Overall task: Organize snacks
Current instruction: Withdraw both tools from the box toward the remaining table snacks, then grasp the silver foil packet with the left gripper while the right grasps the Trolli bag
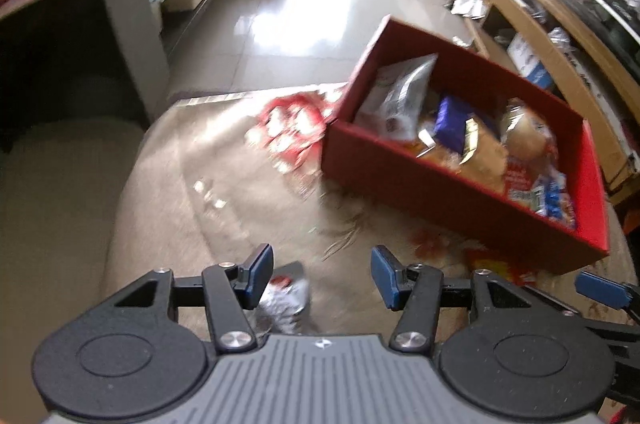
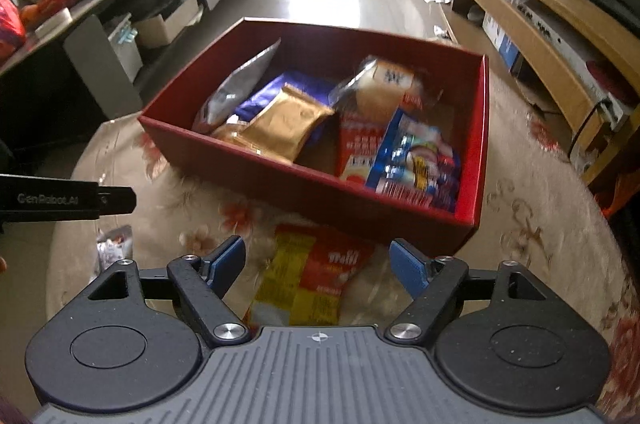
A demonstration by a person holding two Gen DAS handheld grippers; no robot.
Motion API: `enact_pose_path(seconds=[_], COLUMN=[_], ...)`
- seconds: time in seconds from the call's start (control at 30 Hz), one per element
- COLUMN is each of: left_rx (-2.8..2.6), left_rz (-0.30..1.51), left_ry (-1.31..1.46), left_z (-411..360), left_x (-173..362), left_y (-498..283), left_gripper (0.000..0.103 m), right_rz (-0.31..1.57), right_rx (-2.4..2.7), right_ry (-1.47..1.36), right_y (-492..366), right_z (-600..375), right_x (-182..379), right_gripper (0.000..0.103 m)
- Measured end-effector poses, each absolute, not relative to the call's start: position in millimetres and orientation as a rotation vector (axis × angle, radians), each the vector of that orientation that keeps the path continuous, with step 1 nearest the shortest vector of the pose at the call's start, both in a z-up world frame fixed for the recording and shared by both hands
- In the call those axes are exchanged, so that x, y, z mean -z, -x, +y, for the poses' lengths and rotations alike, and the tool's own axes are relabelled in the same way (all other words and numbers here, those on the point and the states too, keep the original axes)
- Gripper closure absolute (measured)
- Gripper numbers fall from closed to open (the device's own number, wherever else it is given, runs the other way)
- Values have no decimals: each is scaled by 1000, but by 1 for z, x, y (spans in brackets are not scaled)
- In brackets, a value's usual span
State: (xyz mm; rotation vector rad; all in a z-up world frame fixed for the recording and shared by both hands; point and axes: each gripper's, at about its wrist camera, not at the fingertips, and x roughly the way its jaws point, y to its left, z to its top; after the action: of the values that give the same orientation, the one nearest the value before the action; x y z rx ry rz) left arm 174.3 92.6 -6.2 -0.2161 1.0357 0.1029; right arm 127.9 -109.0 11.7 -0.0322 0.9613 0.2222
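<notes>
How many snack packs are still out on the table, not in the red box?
3. A red-and-white pack lies against the red box, a silver pack under the left gripper, and a yellow-red pack under the right gripper. Others may be hidden.

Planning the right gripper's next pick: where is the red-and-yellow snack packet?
In the right wrist view, the red-and-yellow snack packet lies on the floral tablecloth, between the right gripper's open fingers, before the red box.

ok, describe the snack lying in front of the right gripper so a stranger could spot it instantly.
Find the big red cardboard box on the floral tablecloth. Just outside its near wall, between box and open right gripper, lies a flat yellow-and-red snack packet. It is the only yellow-and-red packet outside the box; the nearby small silver wrapper is crumpled.
</notes>
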Motion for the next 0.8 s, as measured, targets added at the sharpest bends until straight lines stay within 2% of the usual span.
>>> enact_pose_path(seconds=[0.3, 0.4, 0.47, 0.8], left_rx=[-209, -242, -269, -217], left_rz=[1103, 1114, 1112, 1095], left_ry=[336, 361, 342, 252], left_z=[111, 110, 106, 84], left_x=[39, 50, 56, 54], left_y=[-167, -167, -168, -157], left_gripper=[47, 38, 37, 49], right_rz=[990, 995, 996, 1022], right_rx=[-248, -258, -262, -252], right_ry=[45, 54, 59, 82], right_y=[-126, -125, -125, -126], right_z=[-99, -96, -95, -99], right_x=[-4, -3, -2, 5], right_gripper=[18, 18, 18, 18])
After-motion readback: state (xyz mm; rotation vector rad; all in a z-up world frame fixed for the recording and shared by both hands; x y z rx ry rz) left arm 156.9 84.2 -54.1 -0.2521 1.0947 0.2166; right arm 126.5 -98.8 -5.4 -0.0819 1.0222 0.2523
